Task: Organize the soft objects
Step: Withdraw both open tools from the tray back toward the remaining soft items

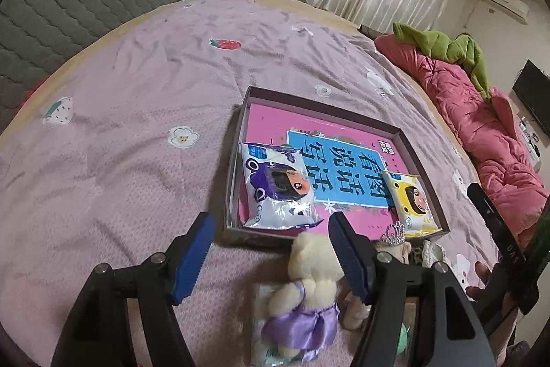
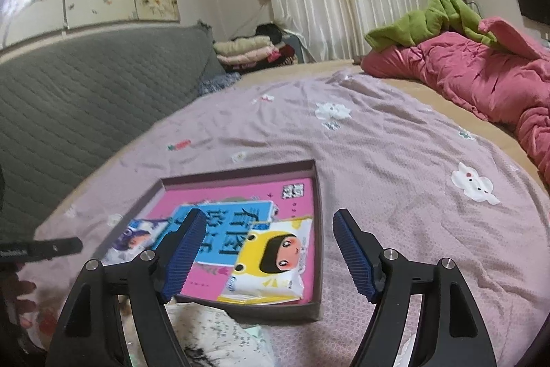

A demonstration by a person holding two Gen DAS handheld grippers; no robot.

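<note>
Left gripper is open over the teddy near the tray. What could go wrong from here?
1. The teddy lies against one finger of the left gripper, off-centre, so closing may only pinch an edge.
2. It lies on a packet and beside a tiara; a grab might drag those along.
3. The tray already holds two packs, so the teddy could land on one.
</note>
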